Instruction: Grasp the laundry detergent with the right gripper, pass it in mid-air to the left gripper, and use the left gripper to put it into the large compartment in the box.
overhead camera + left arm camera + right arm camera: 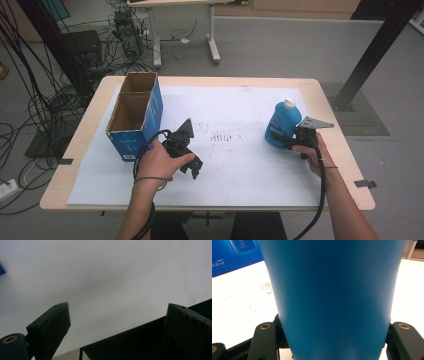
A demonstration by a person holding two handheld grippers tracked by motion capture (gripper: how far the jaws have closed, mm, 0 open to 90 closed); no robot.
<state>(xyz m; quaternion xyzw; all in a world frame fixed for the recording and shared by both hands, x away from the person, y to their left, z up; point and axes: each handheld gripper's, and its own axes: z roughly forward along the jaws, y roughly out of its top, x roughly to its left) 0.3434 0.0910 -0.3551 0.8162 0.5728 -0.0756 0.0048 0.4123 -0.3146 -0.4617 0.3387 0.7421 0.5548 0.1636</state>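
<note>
A blue bottle [281,124] with a white cap stands upright at the right of the white sheet [240,170]. My right gripper [283,141] is shut on its lower body, coming in from the right. In the right gripper view the bottle [334,295] sits pressed between the two black jaws of this gripper [334,336]. My left gripper [196,167] rests low over the sheet left of centre, pointing toward the front edge. In the left gripper view, the left gripper [117,307] stands open with only white sheet between its jaws.
An open-topped blue cardboard box [135,115] with two compartments stands at the table's left, and its printed side [232,255] lies beyond the bottle. The wooden table edge [345,150] runs close behind the right hand. Cables [45,105] and a black post [370,55] lie beyond the table.
</note>
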